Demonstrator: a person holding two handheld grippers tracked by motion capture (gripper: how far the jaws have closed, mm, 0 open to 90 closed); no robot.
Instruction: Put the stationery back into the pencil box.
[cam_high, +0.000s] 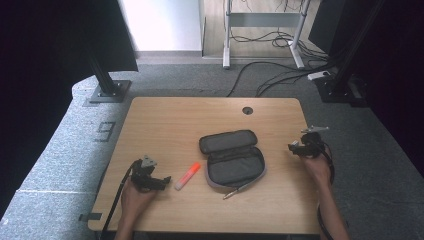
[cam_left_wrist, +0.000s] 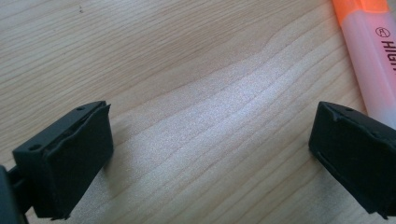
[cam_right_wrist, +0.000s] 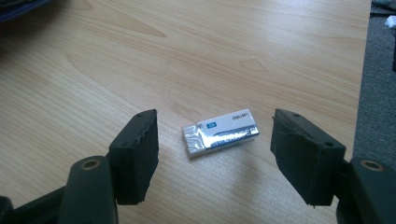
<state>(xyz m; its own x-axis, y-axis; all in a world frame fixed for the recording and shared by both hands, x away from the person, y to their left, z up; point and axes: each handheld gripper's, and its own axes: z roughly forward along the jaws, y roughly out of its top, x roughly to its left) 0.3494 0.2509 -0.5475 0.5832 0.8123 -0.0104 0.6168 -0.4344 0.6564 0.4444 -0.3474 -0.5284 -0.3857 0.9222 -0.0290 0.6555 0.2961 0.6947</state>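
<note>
On the wooden table (cam_high: 165, 120), an open grey pencil case (cam_high: 232, 159) is seen at the middle, with an orange highlighter (cam_high: 187, 176) just left of it. The left gripper (cam_high: 159, 182) is held beside the highlighter, jaws wide and empty. The right gripper (cam_right_wrist: 214, 156) is held with jaws wide around, not touching, a wrapped eraser (cam_right_wrist: 221, 133).

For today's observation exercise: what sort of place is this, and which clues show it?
Probably a lab or office recording space: a wooden desk on grey carpet, loose floor cables, and black stand bases.
</note>
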